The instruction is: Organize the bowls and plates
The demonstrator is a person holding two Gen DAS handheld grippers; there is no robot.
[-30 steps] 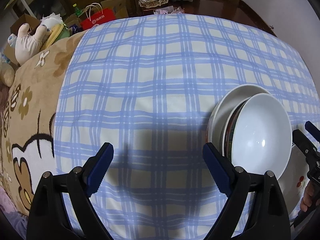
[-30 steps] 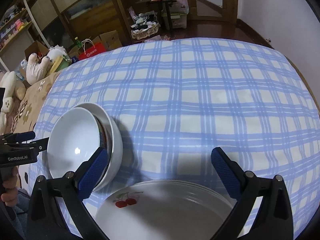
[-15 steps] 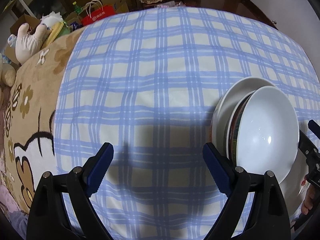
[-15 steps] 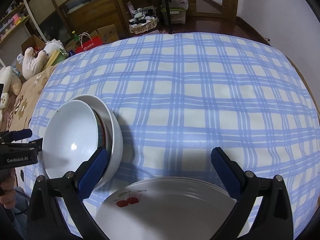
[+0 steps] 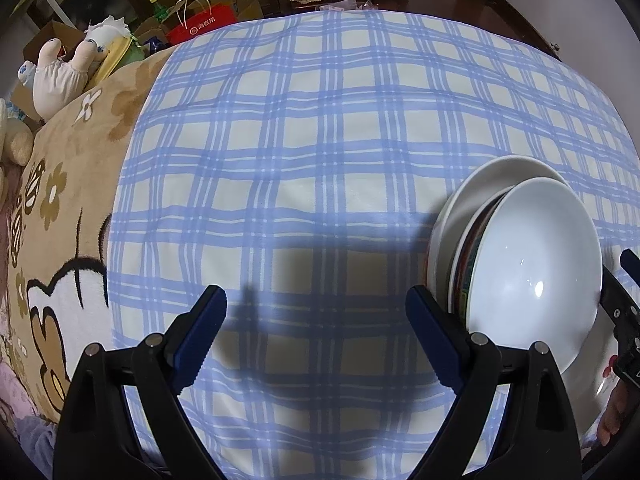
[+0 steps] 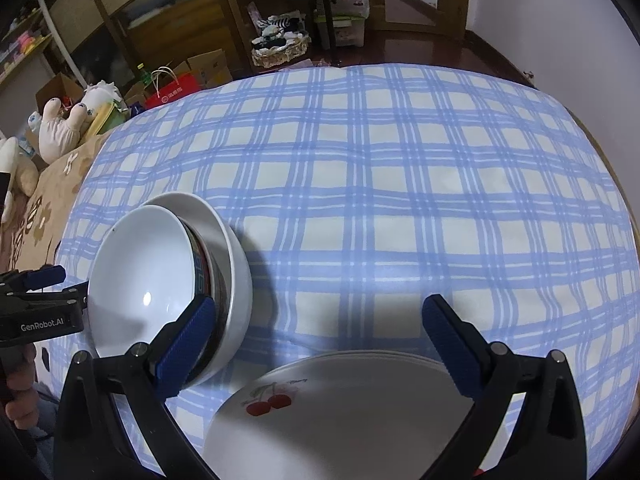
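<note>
A stack of three nested bowls stands on the blue checked tablecloth (image 5: 320,140). The top white bowl (image 5: 532,272) sits in a bowl with a patterned rim (image 5: 466,264), which sits in a larger white bowl (image 5: 480,184). My left gripper (image 5: 316,308) hangs open over bare cloth just left of the stack, holding nothing. A stack of white plates (image 6: 340,412), the top one with a cherry motif, lies right of the bowls (image 6: 140,280). My right gripper (image 6: 320,312) is open above the plates' far edge, empty. The left gripper (image 6: 60,284) shows beside the bowls.
A brown flowered blanket (image 5: 60,200) covers the surface left of the cloth, with plush toys (image 5: 60,76) beyond it. Boxes, a red bag (image 5: 200,24) and a basket (image 6: 280,48) stand on the floor past the far edge. The right gripper (image 5: 620,280) shows at the view's edge.
</note>
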